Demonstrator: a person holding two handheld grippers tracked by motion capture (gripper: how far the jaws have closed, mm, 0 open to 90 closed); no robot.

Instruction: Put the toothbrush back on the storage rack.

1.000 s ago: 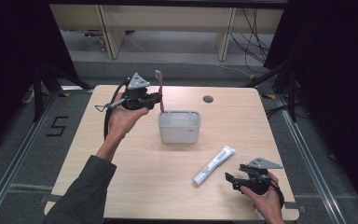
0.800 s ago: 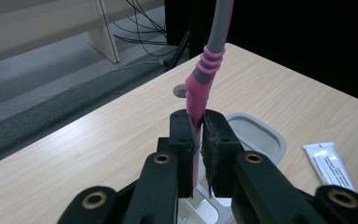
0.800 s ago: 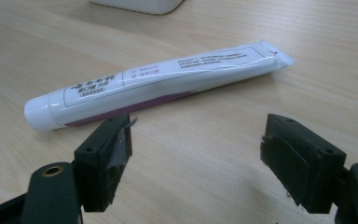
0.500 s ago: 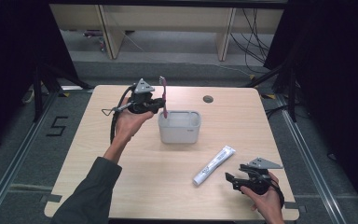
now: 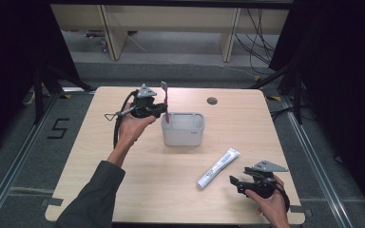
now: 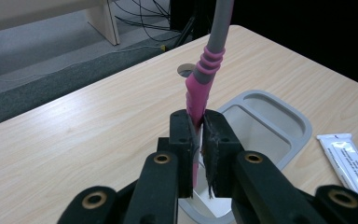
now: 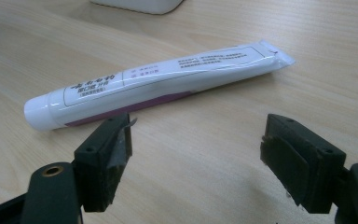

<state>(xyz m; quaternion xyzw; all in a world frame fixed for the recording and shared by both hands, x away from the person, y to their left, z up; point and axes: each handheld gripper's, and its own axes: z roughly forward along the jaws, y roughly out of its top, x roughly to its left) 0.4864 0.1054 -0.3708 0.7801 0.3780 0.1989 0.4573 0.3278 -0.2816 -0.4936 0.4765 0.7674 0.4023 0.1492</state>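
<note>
Right gripper (image 5: 240, 183), near table edge: jaws spread wide, empty, resting just short of the toothpaste tube (image 7: 154, 86), which lies flat on the table (image 5: 123, 190), untouched. Farther off, left gripper (image 6: 200, 128): jaws pressed onto the pink-grey toothbrush (image 6: 204, 77), held upright above the left compartment of the grey holder (image 5: 183, 129). Judged: brush nearly placed, not released; tube still to collect.
</note>
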